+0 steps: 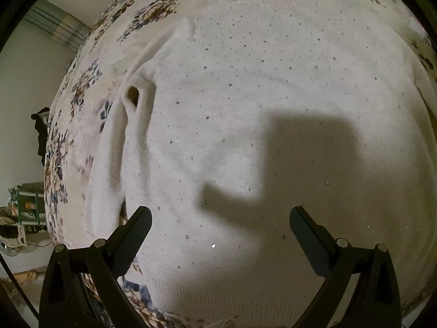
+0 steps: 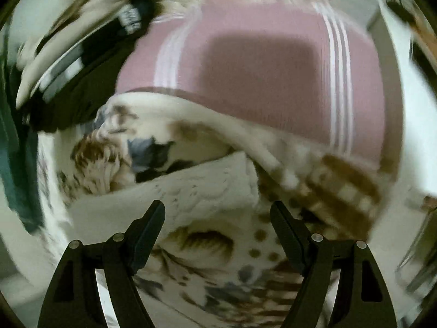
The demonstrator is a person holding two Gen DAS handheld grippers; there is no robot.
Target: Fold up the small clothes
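A white knitted sweater with small sparkling dots lies spread flat on a floral blanket. Its sleeve lies folded along the left side. My left gripper hangs open just above the sweater's lower part, nothing between its fingers. In the blurred right wrist view, my right gripper stands open above a white edge of the sweater on the floral blanket. Nothing is held there either.
A pink cloth with white stripes lies beyond the blanket's raised fold. A dark garment sits at the upper left of that view. A wall, a curtain and a green rack lie past the bed's left edge.
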